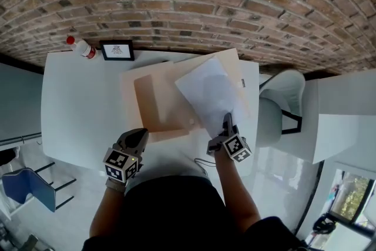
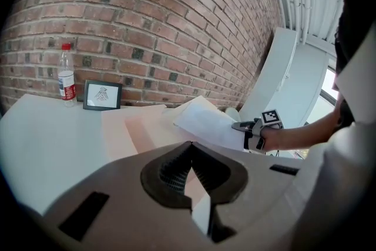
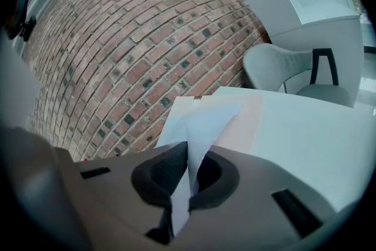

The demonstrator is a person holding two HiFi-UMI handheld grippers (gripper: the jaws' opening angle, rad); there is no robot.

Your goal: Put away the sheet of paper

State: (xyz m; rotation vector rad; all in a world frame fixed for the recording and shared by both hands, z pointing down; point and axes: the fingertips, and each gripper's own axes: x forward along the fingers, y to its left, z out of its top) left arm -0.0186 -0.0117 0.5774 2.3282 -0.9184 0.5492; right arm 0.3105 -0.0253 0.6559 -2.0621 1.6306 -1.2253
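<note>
A white sheet of paper hangs tilted over an open peach folder on the white table. My right gripper is shut on the sheet's near corner. In the right gripper view the paper runs up from between the closed jaws of that gripper, with the folder beyond. My left gripper is at the folder's near left corner. In the left gripper view its jaws are shut with a thin peach edge of the folder between them. The sheet and the right gripper show further off.
A plastic bottle with a red cap and a small framed picture stand at the table's far left, against the brick wall. A white chair is to the table's right, with another white table beyond it. A blue chair stands near left.
</note>
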